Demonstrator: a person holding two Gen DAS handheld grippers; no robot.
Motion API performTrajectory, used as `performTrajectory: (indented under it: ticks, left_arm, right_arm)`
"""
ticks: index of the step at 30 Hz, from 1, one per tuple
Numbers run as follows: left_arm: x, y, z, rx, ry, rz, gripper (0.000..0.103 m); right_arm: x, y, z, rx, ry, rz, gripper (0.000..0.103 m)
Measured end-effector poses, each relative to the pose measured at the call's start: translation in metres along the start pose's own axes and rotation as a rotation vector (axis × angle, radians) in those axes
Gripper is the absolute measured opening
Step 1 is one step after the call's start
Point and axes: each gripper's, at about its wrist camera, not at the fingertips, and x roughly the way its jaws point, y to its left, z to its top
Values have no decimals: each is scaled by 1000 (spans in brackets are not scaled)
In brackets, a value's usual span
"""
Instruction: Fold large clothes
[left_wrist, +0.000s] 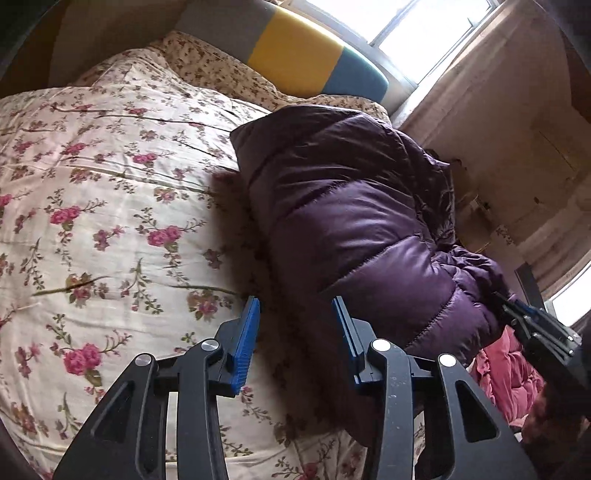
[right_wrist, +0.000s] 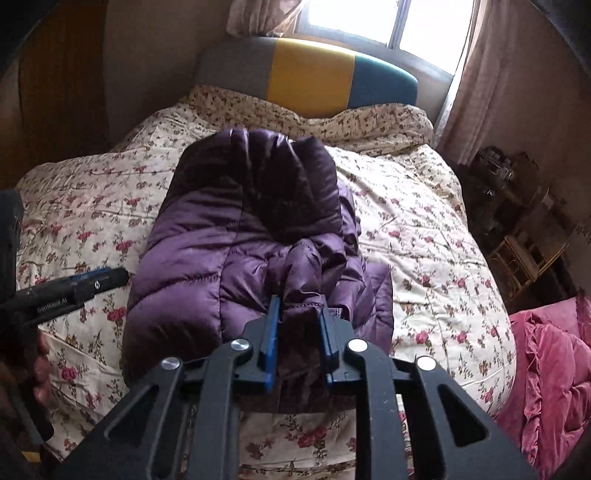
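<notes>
Thing to fold: a purple puffer jacket (right_wrist: 221, 236), big and puffy, with stitched rows.
Where it is: it lies in a long bundle on the flowery quilt (left_wrist: 92, 192) on the bed, running from the near edge toward the striped headboard (right_wrist: 310, 74). A pink blanket (right_wrist: 546, 362) sits off to the side.
Right gripper (right_wrist: 297, 325): its blue jaws are squeezed close on a bunched cuff or hem at the near end of the jacket. It has hold of it.
Left gripper (left_wrist: 295, 325): its jaws are partly open. The jacket's side is just by one blue pad. The gap between the pads looks dark and bare, so I think it holds nothing.
How it feels, I think: light and soft, full of air, so it springs back up. The shiny cloth looks slippery.
Where to grab, I think: pinch a stitched seam or an edge, not the fat puffy middle, or it may slide out.
What could go wrong: the bundle may flop open again.
</notes>
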Motion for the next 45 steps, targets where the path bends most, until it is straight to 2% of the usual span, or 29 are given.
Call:
performTrajectory:
  ticks: [15, 24, 28, 35, 38, 40, 45]
  left_arm:
    - [17, -31, 2, 69, 11, -28, 40]
    - [51, -54, -4, 168, 64, 36, 40]
    - [60, -60, -6, 192, 63, 71, 40]
    - [49, -63, -5, 186, 46, 83, 40]
    - [44, -64, -4, 188, 32, 88, 40]
    - [41, -65, -4, 188, 27, 85, 40]
    - [35, -64, -3, 186, 14, 77, 40]
  right_arm:
    - [30, -21, -52, 57, 123, -31, 9]
    - [75, -36, -87, 152, 202, 3, 4]
    - [77, -38, -87, 157, 201, 2, 4]
    - [62, -39, -79, 169, 195, -3, 6]
    - [51, -40, -73, 165, 175, -18, 12]
    - [42, -40, -70, 166, 159, -38, 30]
    - [17, -44, -58, 159, 95, -55, 43]
